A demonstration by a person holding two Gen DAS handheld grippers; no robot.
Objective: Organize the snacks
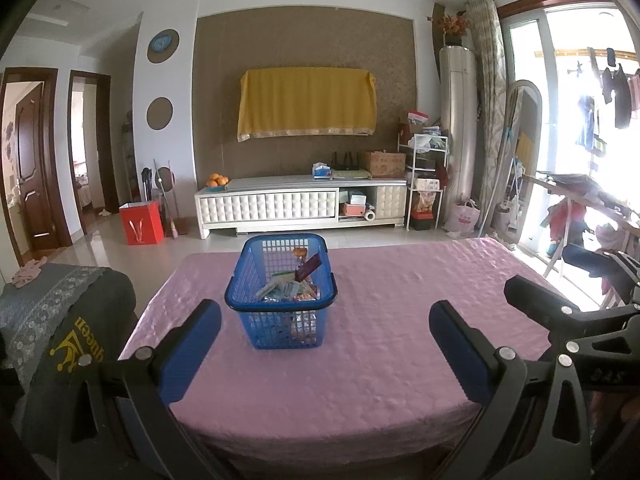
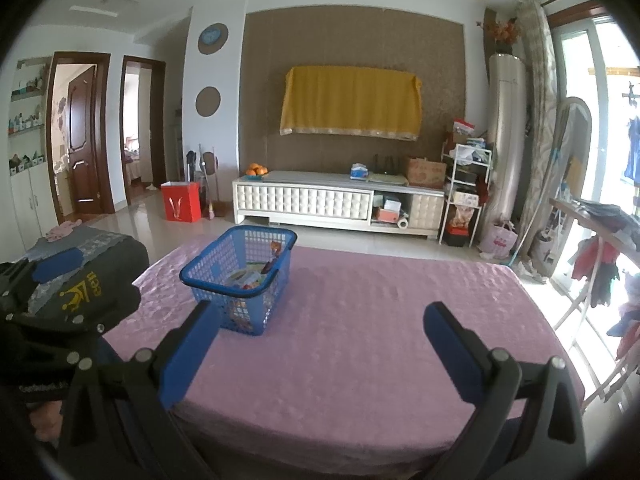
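Note:
A blue plastic basket holding several snack packets stands on the pink-clothed table. My left gripper is open above the table's near edge, the basket just beyond and between its blue pads. In the right wrist view the same basket sits ahead and to the left. My right gripper is open too, nothing between its pads; its left pad overlaps the basket's near corner in view. The right gripper's fingers also show at the right of the left wrist view, and the left gripper's at the far left of the right wrist view.
A dark seat back with yellow crown print stands left of the table. Beyond are a white TV cabinet, a red bag on the floor, a shelf rack and a clothes rack by the balcony door.

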